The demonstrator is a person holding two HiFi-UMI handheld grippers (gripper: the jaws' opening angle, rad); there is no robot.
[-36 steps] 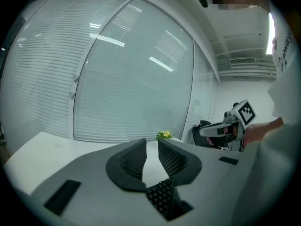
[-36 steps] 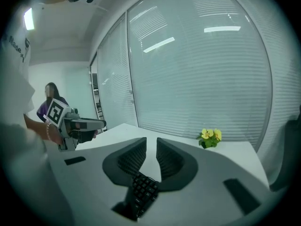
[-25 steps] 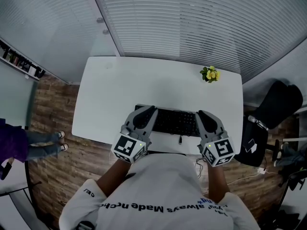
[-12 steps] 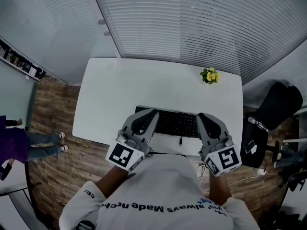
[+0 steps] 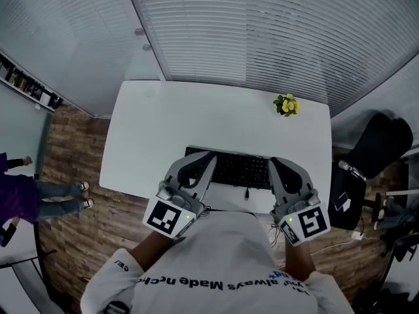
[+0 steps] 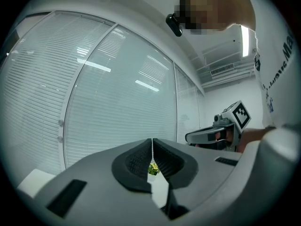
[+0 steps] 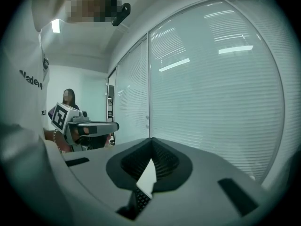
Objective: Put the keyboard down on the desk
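Observation:
A black keyboard (image 5: 239,167) lies flat on the white desk (image 5: 196,116), close to its near edge, with a short cable (image 5: 247,191) trailing toward me. My left gripper (image 5: 208,157) hovers above the keyboard's left end and my right gripper (image 5: 273,162) above its right end, hiding both ends. Both are shut and hold nothing. In the left gripper view the jaw tips (image 6: 152,142) meet, with only desk and flowers behind the slit. In the right gripper view the tips (image 7: 151,140) also touch, and a strip of keyboard (image 7: 138,199) shows below them.
A small pot of yellow flowers (image 5: 287,104) stands at the desk's far right corner. A black office chair (image 5: 380,142) and a dark bag (image 5: 344,198) sit right of the desk. A person (image 5: 19,198) stands on the wooden floor at left. Blinds line the wall behind.
Both grippers have risen toward the head camera, away from the keyboard; their marker cubes look larger and lower in the picture. The keyboard has stayed in place on the desk.

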